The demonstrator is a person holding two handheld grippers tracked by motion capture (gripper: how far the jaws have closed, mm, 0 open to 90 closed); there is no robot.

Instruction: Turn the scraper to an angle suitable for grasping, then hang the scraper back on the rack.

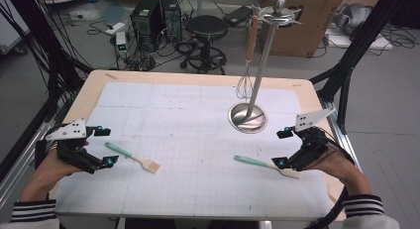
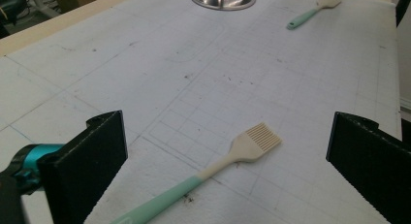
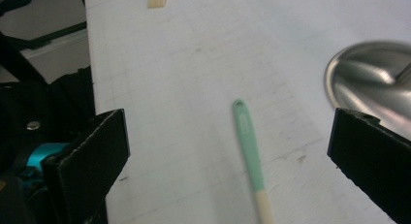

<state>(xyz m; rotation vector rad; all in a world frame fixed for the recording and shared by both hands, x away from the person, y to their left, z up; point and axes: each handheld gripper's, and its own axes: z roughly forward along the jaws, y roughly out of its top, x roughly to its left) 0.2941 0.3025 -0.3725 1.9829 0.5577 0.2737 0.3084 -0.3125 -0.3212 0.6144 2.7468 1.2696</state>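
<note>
Item: right gripper (image 1: pixel 283 147), jaws apart, nothing between the pads; it stands over the head end of a mint-handled utensil (image 1: pixel 262 165) lying flat on the mat. The utensil's cream head is largely hidden beneath the gripper in the high view and cut off at the bottom edge in the right gripper view; its shape cannot be told there.

Item: left gripper (image 1: pixel 105 145), jaws likewise apart and empty, ribbed black pads. Just beside it lies a pastry brush (image 2: pixel 213 168): mint handle, cream neck, flat comb of silicone bristles; the handle end runs out of the left gripper view.

Item: utensil stand (image 1: pixel 247 117), polished steel, round dished base, slim pole, ball finial. A wire whisk (image 1: pixel 245 78) with a wooden handle hangs from it.

Item: mat (image 1: pixel 198 140), white, faint grid, scuffed, on a pale wooden table (image 1: pixel 94 85).
</note>
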